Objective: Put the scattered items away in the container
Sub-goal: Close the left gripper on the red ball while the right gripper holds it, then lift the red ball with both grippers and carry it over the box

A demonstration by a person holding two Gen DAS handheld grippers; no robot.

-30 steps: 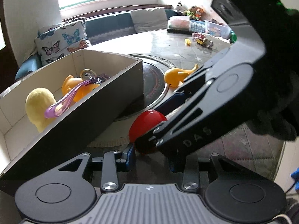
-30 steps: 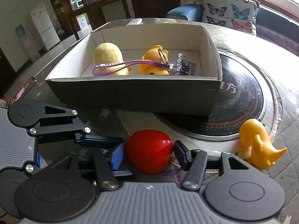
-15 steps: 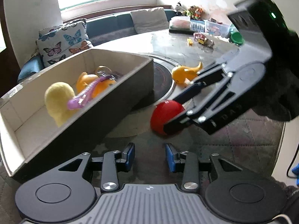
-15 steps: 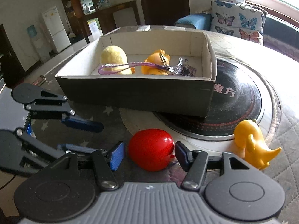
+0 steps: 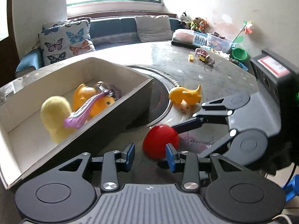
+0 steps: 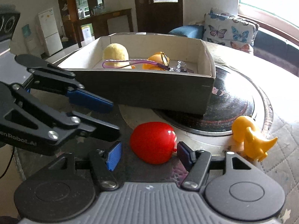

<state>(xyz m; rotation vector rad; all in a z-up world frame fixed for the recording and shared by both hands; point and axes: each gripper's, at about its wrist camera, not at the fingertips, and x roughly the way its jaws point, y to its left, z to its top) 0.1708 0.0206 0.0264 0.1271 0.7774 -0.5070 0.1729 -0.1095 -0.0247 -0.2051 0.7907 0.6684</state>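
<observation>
The red toy (image 6: 152, 142) looks smooth, probably slippery; right gripper (image 6: 148, 154) stands apart astride its widest sides.

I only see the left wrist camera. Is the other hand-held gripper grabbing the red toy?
Observer: Not yet. In the right wrist view, the red toy sits between the open pads of the right hand-held gripper, with a gap at one pad.
Operator: Is my gripper bumping it?
Observer: No. The left hand-held gripper is open and off to the toy's side, with a gap between them.
Operator: What's behind the box?
Observer: A white fridge stands far beyond the box.
</observation>
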